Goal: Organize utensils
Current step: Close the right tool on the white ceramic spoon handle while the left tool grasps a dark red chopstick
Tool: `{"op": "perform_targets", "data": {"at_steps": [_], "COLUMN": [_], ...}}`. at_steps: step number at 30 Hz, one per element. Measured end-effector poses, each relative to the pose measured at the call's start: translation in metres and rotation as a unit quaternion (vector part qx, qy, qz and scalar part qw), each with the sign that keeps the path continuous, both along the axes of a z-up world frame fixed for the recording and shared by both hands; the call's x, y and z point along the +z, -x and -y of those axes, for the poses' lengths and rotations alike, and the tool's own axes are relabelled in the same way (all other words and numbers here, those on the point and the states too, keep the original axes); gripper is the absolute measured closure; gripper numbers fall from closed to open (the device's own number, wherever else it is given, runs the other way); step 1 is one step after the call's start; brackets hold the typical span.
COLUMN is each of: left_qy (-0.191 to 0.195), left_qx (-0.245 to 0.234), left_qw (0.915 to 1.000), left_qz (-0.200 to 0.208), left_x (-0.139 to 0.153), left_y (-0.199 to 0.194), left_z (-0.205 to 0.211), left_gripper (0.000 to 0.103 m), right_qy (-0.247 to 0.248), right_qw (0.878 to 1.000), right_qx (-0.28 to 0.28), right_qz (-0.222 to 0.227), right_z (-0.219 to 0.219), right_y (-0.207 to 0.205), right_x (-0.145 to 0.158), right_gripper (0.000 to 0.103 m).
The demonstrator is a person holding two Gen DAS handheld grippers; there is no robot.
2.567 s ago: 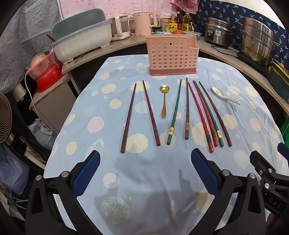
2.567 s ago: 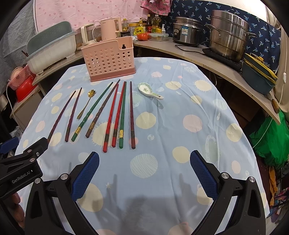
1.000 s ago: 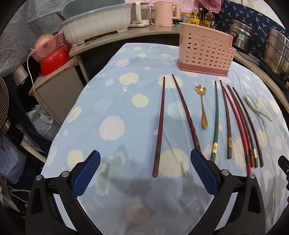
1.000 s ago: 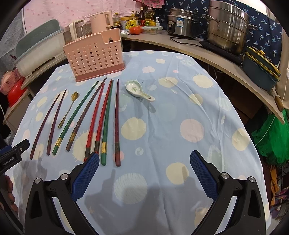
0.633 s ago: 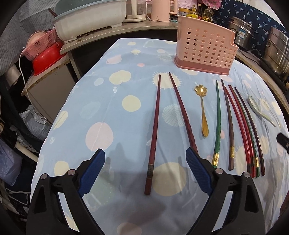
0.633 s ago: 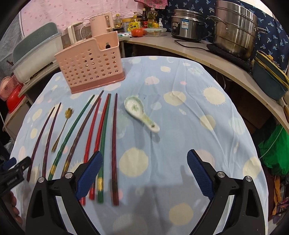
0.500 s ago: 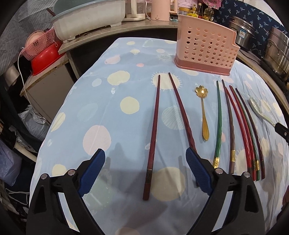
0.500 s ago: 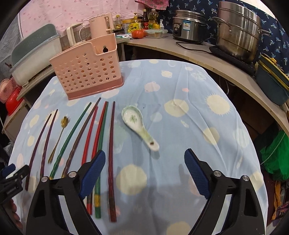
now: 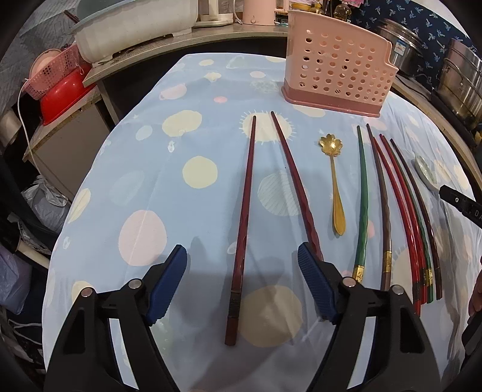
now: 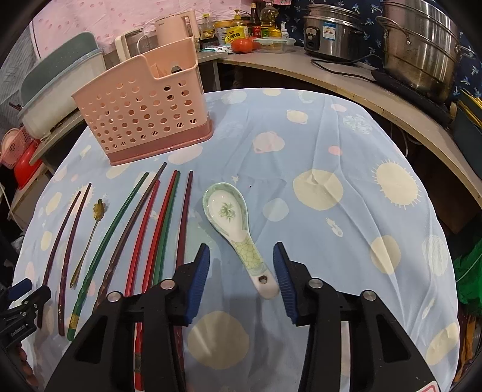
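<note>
The right gripper (image 10: 241, 265) had just been closing, and its 2 blue pads stood partly apart on either side of the ceramic spoon's (image 10: 233, 226) handle. The right pad looked very near the handle's end, but neither pad visibly pressed on it. The spoon lay flat on the blue spotted tablecloth (image 10: 331, 226), bowl up and pointing away from the gripper.

The left gripper (image 9: 242, 265) had also just been closing, though its pads were still wide apart. The thick end of 1 dark red chopstick (image 9: 241, 229) lay between them on the cloth, untouched. A 2nd dark red chopstick (image 9: 293, 187) ran just beside the right pad, with its near end hidden behind it.

To the right of that pair lay a gold spoon (image 9: 333, 178) with a flower-shaped bowl. Beyond it lay a green chopstick (image 9: 363, 199) and a brown chopstick (image 9: 381, 196), both with gold bands near the thick end. Next came a tight cluster of red, green and dark chopsticks (image 9: 412, 217), lying side by side and nearly touching.

A pink perforated utensil holder (image 10: 141, 111) stood upright at the far end of the table, beyond the chopstick tips. Behind the table a curved counter (image 10: 346, 78) carried a rice cooker (image 10: 331, 30), a steel steamer pot (image 10: 421, 48), a pink kettle (image 10: 171, 27) and a lidded dish drainer (image 9: 132, 27).
</note>
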State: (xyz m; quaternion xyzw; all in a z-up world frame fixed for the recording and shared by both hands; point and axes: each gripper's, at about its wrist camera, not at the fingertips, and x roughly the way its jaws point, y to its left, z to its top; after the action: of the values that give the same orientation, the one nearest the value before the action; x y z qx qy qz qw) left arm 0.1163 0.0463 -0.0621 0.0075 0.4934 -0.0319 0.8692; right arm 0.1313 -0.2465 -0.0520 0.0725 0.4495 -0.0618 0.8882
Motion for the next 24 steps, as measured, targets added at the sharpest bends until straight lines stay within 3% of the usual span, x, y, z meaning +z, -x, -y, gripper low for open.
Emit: {"op": "perform_targets", "data": {"at_steps": [7, 16, 24], "left_qy": [0.003, 0.004, 0.016], "left_qx": [0.003, 0.004, 0.008], "left_qw": [1.0000, 1.0000, 0.9998], "left_qz": [-0.004, -0.005, -0.007], "left_x": [-0.003, -0.004, -0.004], "left_y": [0.000, 0.003, 0.004], "left_z": [-0.002, -0.002, -0.007], "left_gripper": [0.031, 0.031, 0.033], "right_qy": [-0.006, -0.008, -0.013], "right_qw": [1.000, 1.000, 1.000], "right_qx": [0.006, 0.008, 0.009], "right_qz": [-0.007, -0.011, 0.008], "right_z": [0.002, 0.001, -0.002], "right_y": [-0.002, 0.000, 0.007], "right_x": [-0.005, -0.013, 0.001], "right_gripper": [0.086, 0.087, 0.090]}}
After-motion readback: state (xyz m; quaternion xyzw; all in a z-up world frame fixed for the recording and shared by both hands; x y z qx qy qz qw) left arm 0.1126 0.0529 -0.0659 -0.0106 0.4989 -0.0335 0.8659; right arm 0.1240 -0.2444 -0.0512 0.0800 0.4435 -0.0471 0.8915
